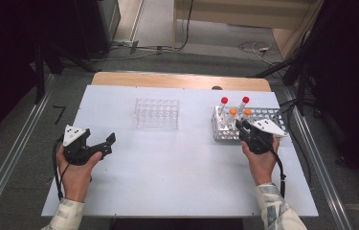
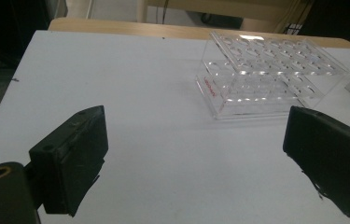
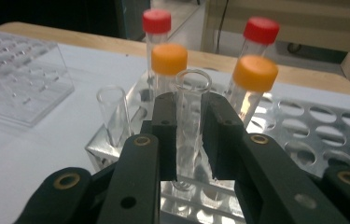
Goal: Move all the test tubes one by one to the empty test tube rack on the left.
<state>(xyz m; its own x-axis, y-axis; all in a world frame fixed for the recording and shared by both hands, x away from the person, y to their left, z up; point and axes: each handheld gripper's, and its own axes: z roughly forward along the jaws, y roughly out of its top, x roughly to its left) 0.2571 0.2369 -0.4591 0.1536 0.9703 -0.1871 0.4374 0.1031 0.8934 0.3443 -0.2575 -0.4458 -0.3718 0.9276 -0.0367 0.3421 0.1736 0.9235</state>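
Right tool clamps an uncapped tube, capped tubes crowding behind.

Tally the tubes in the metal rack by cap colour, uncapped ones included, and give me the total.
Red-capped tubes: 2, the left one and the right one
Orange-capped tubes: 2, the left one and the right one
Uncapped tubes: 2, one clamped in the right hand-held gripper, one standing free beside it
Total: 6 tubes in the metal rack
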